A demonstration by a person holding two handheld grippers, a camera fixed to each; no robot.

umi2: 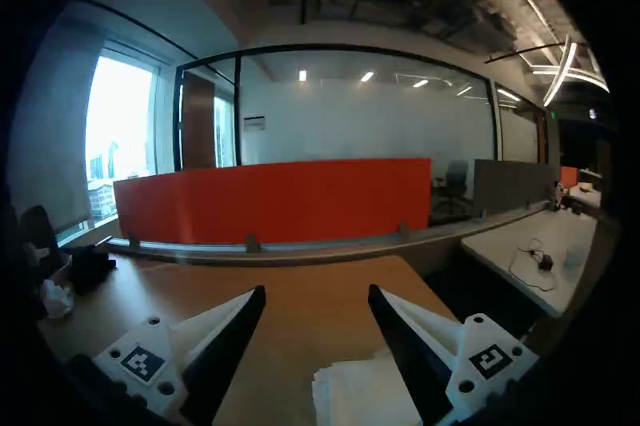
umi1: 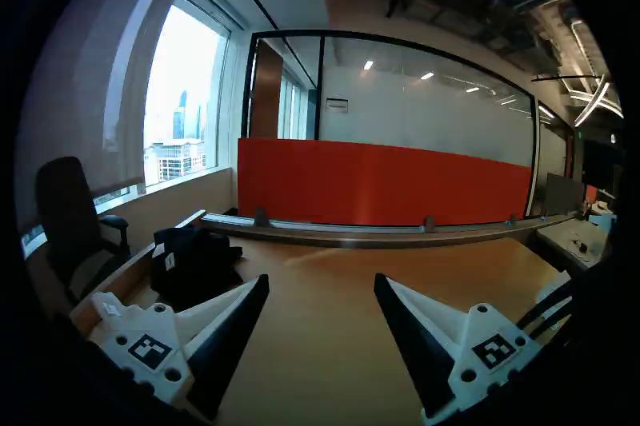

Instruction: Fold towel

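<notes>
Left gripper point(umi1: 321, 278): fingers spread wide, nothing between them, only bare counter point(umi1: 336, 338) beneath.
Right gripper point(umi2: 316, 290): fingers also spread wide and empty.

Towel point(umi2: 352, 394): white, flat on the counter at 6 o'clock in the right gripper view. It lies between the two fingers, toward the right one. Its near edges look layered, so it may already be doubled.

Further out: black bag point(umi1: 192, 262) at 9 o'clock in the left gripper view. Orange divider point(umi2: 272, 198) runs across the far side at 12 o'clock. The counter's side edge drops off at 4 o'clock in the right gripper view, near the towel.

Risks, as judged:
- A shallow pinch may catch only the top layer, so the stack peels apart.
- The left gripper is over bare wood. If the right lifts alone, the cloth likely bunches or drags.
- A drag toward 4 o'clock could pull the towel over that edge.
- Fingers coming down too steeply would press on wood and miss the cloth.
</notes>
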